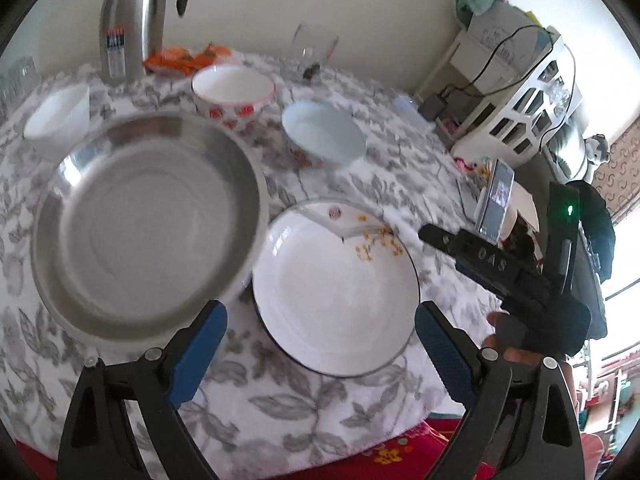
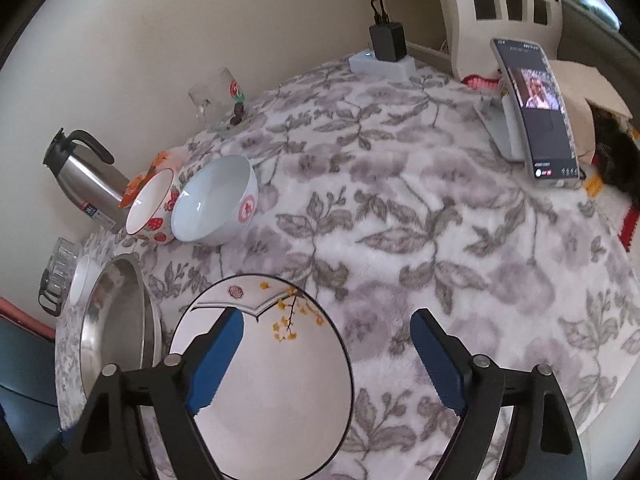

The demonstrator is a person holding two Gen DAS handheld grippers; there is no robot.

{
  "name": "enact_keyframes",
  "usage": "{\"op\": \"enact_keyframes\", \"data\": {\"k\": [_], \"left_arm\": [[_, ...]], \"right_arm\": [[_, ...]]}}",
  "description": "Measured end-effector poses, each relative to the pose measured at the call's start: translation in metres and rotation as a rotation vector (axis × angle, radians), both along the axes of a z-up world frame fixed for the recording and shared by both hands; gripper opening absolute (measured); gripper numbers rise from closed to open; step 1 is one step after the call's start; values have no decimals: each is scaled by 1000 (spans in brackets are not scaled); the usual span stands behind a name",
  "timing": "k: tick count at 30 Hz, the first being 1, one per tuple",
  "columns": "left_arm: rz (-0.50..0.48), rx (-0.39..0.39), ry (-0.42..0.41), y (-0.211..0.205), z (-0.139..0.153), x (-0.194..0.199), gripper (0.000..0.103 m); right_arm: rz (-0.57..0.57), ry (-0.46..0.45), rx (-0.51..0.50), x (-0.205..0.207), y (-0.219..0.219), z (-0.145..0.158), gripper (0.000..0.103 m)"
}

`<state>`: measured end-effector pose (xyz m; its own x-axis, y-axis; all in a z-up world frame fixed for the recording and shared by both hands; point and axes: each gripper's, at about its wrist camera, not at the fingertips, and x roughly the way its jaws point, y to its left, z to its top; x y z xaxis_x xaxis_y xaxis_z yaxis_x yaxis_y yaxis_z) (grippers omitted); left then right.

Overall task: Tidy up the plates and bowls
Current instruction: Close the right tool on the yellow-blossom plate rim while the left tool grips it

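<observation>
Covering the round desk (image 1: 360, 412) is a white cloth printed with grey leaves and flowers; a plain cream wall stands behind it. At far left sits a small white bowl (image 1: 60, 114), with a steel flask (image 1: 132, 20) upright behind it. A steel plate (image 1: 148, 228) lies beside a white plate (image 1: 336, 292) with yellow flowers, their rims touching or overlapping. Behind them stand a strawberry bowl (image 1: 234, 90), a pale blue bowl (image 1: 324, 132) and a glass mug (image 1: 310, 54). At right, a phone (image 2: 534, 108) leans on a stand before a white lattice shelf (image 1: 528, 108). The left gripper (image 1: 320, 354) hovers over the white plate, jaws spread, holding nothing. The right gripper (image 2: 326, 360) hangs above the same plate's edge, jaws likewise spread.
</observation>
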<state>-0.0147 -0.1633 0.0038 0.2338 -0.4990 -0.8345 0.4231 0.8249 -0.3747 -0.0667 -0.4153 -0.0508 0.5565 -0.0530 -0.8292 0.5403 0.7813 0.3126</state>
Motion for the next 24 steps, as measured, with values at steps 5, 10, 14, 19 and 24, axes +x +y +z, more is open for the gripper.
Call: {"op": "enact_keyframes", "data": {"k": [5, 10, 14, 19, 24], "left_arm": [[15, -8, 124, -3, -27, 0, 83], [89, -28, 197, 5, -45, 7, 76], [140, -30, 255, 11, -58, 13, 75], [180, -43, 289, 14, -68, 17, 51], [211, -55, 307, 15, -77, 21, 39]], "right_arm": [[8, 35, 61, 1, 0, -15, 78], [15, 48, 149, 1, -3, -30, 61], [23, 64, 181, 2, -2, -38, 49], [24, 84, 197, 2, -3, -44, 38], [14, 93, 193, 2, -3, -46, 33]]}}
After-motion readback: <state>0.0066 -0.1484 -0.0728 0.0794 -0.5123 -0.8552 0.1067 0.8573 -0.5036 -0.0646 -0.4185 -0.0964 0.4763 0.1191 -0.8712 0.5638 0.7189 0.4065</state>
